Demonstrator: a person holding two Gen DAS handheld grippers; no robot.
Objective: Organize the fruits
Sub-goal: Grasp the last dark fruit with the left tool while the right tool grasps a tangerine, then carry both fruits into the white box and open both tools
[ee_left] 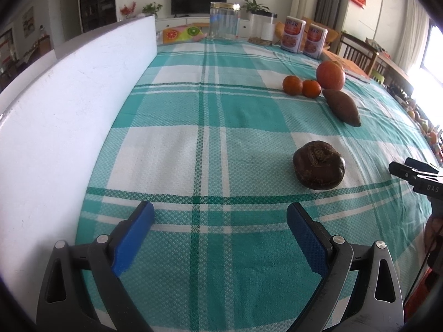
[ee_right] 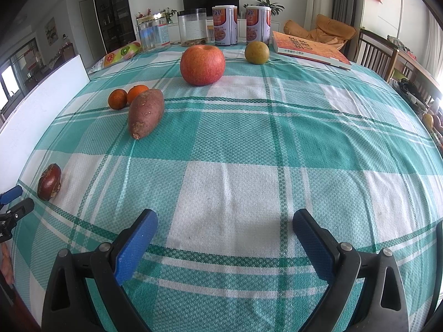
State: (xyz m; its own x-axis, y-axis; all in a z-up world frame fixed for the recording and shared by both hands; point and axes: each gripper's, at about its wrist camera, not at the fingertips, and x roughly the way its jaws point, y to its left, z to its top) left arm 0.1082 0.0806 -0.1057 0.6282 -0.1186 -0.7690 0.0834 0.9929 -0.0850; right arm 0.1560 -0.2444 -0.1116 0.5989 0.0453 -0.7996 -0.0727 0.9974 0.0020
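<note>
Fruits, general location: spread over the far left part of a green-and-white checked tablecloth (ee_right: 235, 144); neither gripper holds any of them.
White board (ee_left: 69, 105): stands upright along the left edge of the cloth.
Book (ee_right: 310, 48): orange cover, lies flat at the far right of the cloth.
Tins (ee_right: 241, 25): two, upright, side by side at the far edge, beside two clear jars (ee_right: 171, 30).
Apple (ee_right: 202, 65): red, largest fruit, stands near the far edge, in front of the tins.
Sweet potato (ee_right: 145, 112): lies nearer than the apple and to its left, pointed end toward the camera.
Green-yellow round fruit (ee_right: 257, 52): right of the apple, just beside the book.
Dark brown bulb (ee_left: 319, 165): rests alone near the left gripper, well apart from the other produce.
Mandarins (ee_right: 127, 97): two, touching each other, just behind the sweet potato.
Left gripper (ee_left: 220, 229): fingers spread wide, nothing between the blue pads (ee_left: 133, 238); hovers over the cloth.
Right gripper (ee_right: 225, 235): fingers spread wide, nothing between them; hovers over a white square of the cloth.
</note>
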